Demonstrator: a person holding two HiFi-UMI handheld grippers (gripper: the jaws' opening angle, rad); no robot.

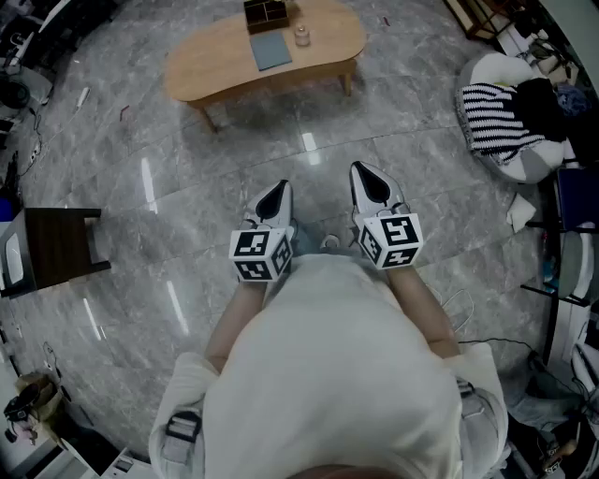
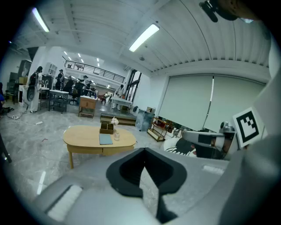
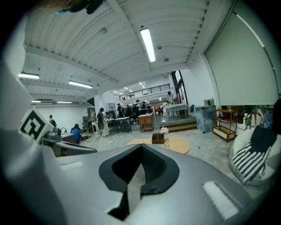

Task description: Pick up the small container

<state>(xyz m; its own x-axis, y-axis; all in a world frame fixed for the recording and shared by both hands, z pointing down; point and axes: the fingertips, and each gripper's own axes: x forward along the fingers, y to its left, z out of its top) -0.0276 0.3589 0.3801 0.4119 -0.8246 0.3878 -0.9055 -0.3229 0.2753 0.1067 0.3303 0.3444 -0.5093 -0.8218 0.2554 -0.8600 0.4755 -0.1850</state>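
The small container (image 1: 301,36) is a clear little jar standing on a light oval wooden table (image 1: 215,65) far ahead, next to a dark open box (image 1: 266,14) and a blue-grey notebook (image 1: 271,51). The left gripper view shows the jar (image 2: 117,136) on the table (image 2: 83,137); the right gripper view shows the jar (image 3: 167,143) small and distant. My left gripper (image 1: 277,193) (image 2: 145,165) and right gripper (image 1: 368,174) (image 3: 139,165) are held side by side close to the person's body, well short of the table. Both are shut and empty.
A dark low stool (image 1: 58,248) stands at the left. A white beanbag with a striped cloth (image 1: 505,120) lies at the right, with shelving and cables beyond it. Grey marble floor (image 1: 309,140) stretches between me and the table. People work at distant benches (image 2: 52,90).
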